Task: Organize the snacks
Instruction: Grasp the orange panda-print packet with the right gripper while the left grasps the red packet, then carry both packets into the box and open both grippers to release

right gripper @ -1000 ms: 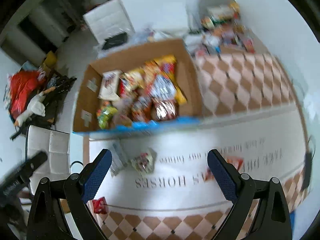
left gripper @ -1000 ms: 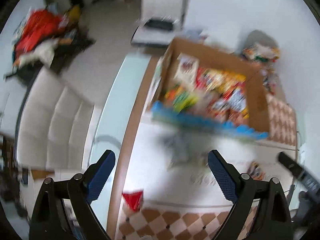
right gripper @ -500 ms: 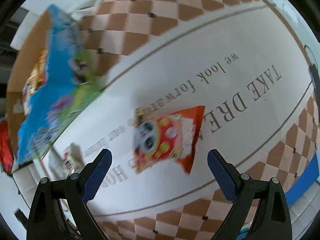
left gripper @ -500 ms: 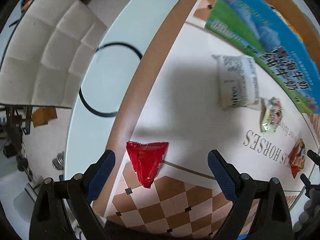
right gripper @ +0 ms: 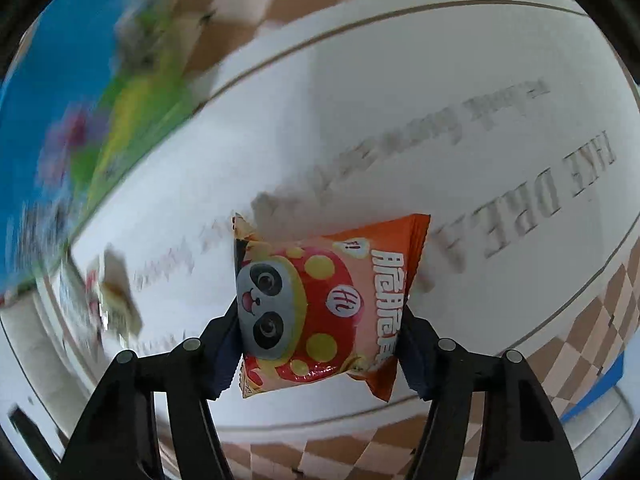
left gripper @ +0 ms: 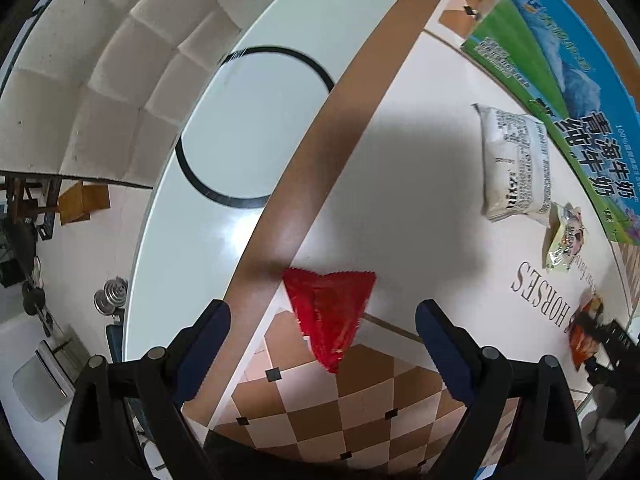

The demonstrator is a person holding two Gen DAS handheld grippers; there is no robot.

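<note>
Orange panda-print snack packet (right gripper: 320,304) clamped between the jaws of the right gripper (right gripper: 320,340); red triangular foil packet (left gripper: 330,312) lying between the wide-apart jaws of the left gripper (left gripper: 322,344).

In the right wrist view the blue-padded jaws press on both side edges of the orange packet, just over the white lettered tablecloth (right gripper: 400,120); beyond it, blurred, are a small pale packet (right gripper: 116,292) and the blue-and-green printed cardboard box (right gripper: 80,120). In the left wrist view the red packet lies flat near the cloth's brown border, half on the checkered band, untouched by either jaw; farther along lie a white printed pouch (left gripper: 516,164) and a small green-and-white packet (left gripper: 564,236) just beside the box wall (left gripper: 560,80), with a white tufted chair (left gripper: 100,80) past the tabletop (left gripper: 240,120) edge.
</note>
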